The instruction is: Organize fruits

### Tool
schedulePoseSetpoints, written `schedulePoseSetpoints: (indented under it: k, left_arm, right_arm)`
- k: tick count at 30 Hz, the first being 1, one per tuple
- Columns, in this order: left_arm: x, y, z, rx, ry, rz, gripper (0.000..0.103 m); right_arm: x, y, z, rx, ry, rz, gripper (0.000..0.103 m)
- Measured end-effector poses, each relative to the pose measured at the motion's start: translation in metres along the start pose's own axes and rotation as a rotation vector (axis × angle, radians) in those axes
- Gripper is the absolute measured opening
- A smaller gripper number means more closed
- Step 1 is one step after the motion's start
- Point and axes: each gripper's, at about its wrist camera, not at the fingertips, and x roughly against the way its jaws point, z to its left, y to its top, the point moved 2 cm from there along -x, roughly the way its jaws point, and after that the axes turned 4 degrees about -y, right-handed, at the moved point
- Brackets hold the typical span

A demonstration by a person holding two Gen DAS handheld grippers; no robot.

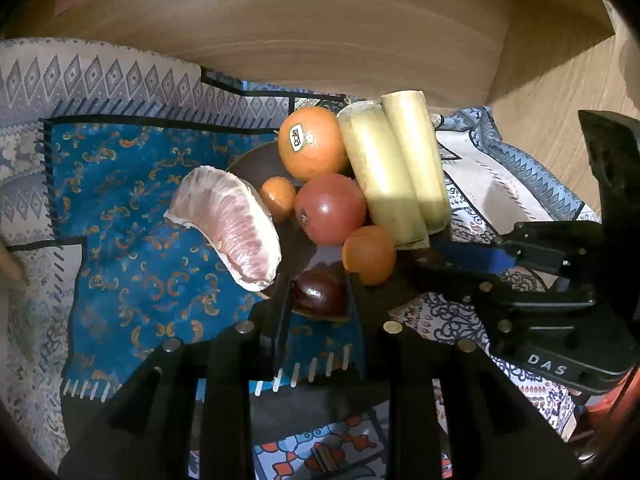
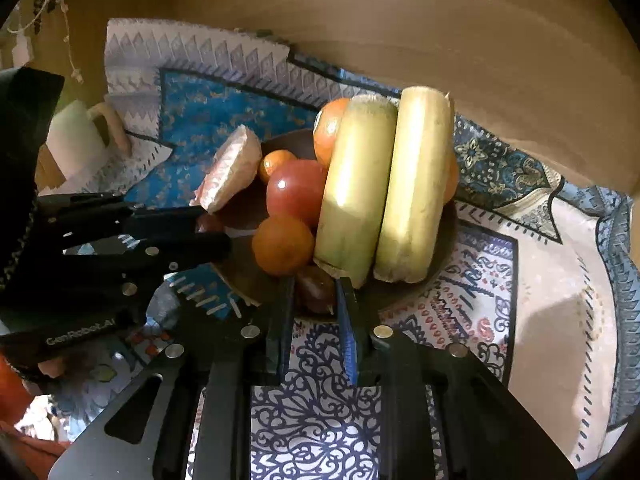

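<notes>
A dark brown plate (image 1: 256,164) (image 2: 444,240) on the patterned cloth holds a big orange with a sticker (image 1: 312,142), a red apple (image 1: 331,208) (image 2: 297,192), two small tangerines (image 1: 369,254) (image 1: 277,197), two pale green cane pieces (image 1: 396,176) (image 2: 384,184) and a pomelo wedge (image 1: 232,224) (image 2: 232,168). My left gripper (image 1: 320,292) is shut on a dark red-brown fruit (image 1: 320,294) at the plate's near rim. My right gripper (image 2: 314,292) is shut on a dark red-brown fruit (image 2: 314,288) at the plate's near edge. Each gripper shows in the other's view.
The blue and white patterned cloth (image 1: 152,264) (image 2: 520,280) covers the surface. A curved wooden wall (image 1: 320,40) rises behind the plate. A white mug with a wooden handle (image 2: 80,140) stands at the far left in the right wrist view.
</notes>
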Motion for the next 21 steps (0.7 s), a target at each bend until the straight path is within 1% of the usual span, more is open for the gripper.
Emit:
schedulePoseSetpoints:
  k: [2,5,8,9,11,13,17,21]
  left_arm:
    - [-0.001,-0.001,0.000,0.004,-0.013,0.007,0.026]
    - [-0.003,-0.003,-0.001,-0.002,-0.017,0.010,0.029]
    - [-0.001,-0.003,-0.001,-0.005,-0.014,0.001,0.038]
    - [0.000,-0.003,-0.001,-0.003,-0.010,-0.005,0.040]
    - [0.003,-0.004,0.000,0.001,-0.009,-0.013,0.040]
    - [0.010,-0.004,0.001,0.009,-0.006,-0.029,0.040]
    - [0.033,-0.002,0.001,0.011,0.019,-0.091,0.040]
    - [0.072,0.003,-0.005,-0.004,0.088,-0.211,0.040]
  right_arm:
    - [-0.001,0.000,0.001,0.005,-0.004,0.004,0.019]
    - [-0.002,0.001,0.001,0.005,-0.002,0.009,0.019]
    - [-0.003,0.003,0.001,-0.005,0.000,0.014,0.020]
    - [-0.002,0.003,0.001,-0.008,-0.004,0.014,0.022]
    - [0.002,0.003,0.000,-0.015,-0.016,0.002,0.027]
    - [0.010,0.005,-0.002,-0.026,-0.016,-0.016,0.028]
    - [0.035,0.010,-0.004,-0.045,-0.041,-0.081,0.028]
    - [0.072,0.016,-0.003,-0.060,-0.072,-0.177,0.028]
